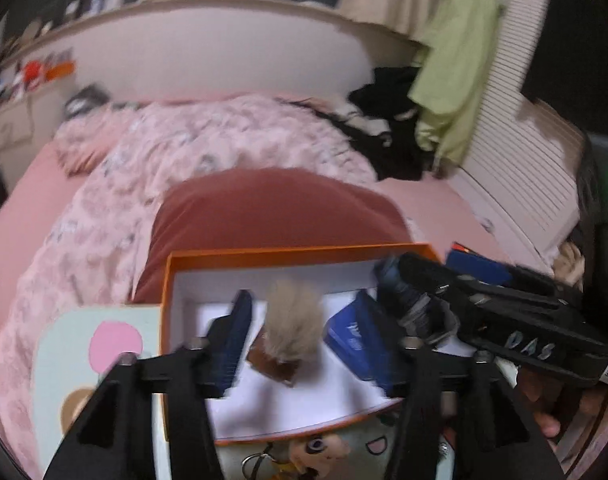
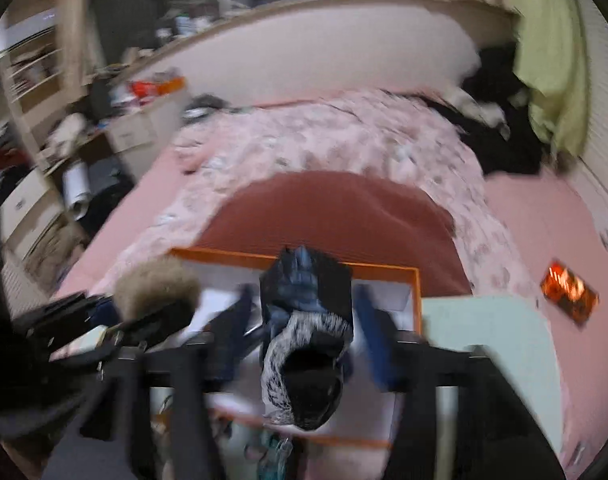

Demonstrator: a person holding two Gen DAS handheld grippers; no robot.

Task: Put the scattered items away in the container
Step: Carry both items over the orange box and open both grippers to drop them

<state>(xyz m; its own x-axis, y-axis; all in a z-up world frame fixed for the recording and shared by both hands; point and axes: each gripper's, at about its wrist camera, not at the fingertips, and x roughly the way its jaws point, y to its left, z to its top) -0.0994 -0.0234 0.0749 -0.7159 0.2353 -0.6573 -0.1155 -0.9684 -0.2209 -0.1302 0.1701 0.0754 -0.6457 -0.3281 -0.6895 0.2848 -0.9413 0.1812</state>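
Pale handwritten letters, readable as "DAS", are seen on the side of the black right gripper (image 1: pixel 408 296) in the left wrist view. White print on the blue left gripper pad (image 1: pixel 350 334) is too blurred to be read.

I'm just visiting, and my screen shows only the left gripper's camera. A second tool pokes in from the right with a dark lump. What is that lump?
Observer: The other camera shows a dark sock with a speckled grey-white cuff. It is between the fingers of the right gripper, over the orange box.
Operator: That tool hides the box's right side. What's there?
Observer: The pale green board reaches past the box there too.
Operator: And left of the bed?
Observer: Tall shelves, with a white roll lower down.
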